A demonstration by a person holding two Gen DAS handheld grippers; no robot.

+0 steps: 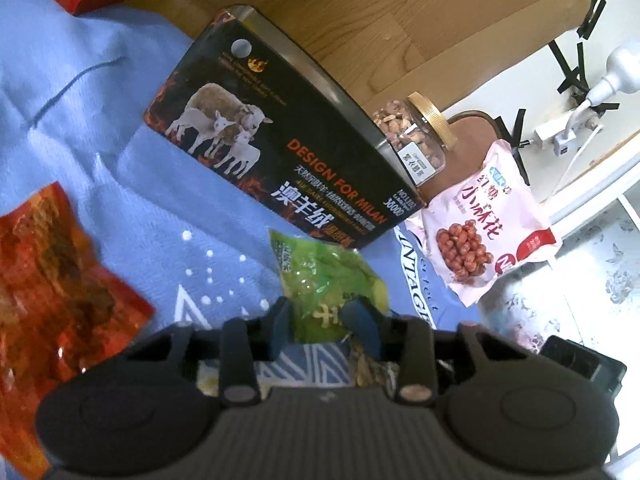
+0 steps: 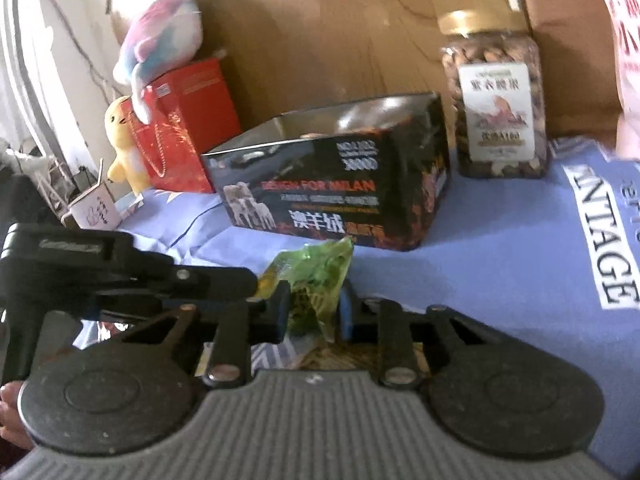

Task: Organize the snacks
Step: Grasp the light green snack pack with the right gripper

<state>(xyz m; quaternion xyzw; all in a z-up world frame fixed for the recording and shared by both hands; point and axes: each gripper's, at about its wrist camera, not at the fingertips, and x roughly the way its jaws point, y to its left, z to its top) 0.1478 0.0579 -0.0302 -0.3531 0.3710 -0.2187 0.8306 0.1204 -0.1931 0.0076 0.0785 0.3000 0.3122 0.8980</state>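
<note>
A green snack packet (image 1: 328, 276) lies on the blue cloth in front of a black open-top box (image 1: 272, 136) printed with sheep. My left gripper (image 1: 320, 320) has its fingers on either side of the packet's near end. In the right wrist view my right gripper (image 2: 314, 308) is closed on the same green packet (image 2: 316, 276), with the black box (image 2: 332, 184) just behind. A red snack packet (image 1: 52, 276) lies to the left. A pink peanut bag (image 1: 488, 224) and a nut jar (image 1: 416, 136) lie right of the box.
The blue cloth (image 2: 500, 240) covers the surface. A red gift bag (image 2: 180, 128) with a plush fish and a yellow plush chick stands left of the box. The nut jar (image 2: 496, 116) stands upright to the right. A wooden board is behind.
</note>
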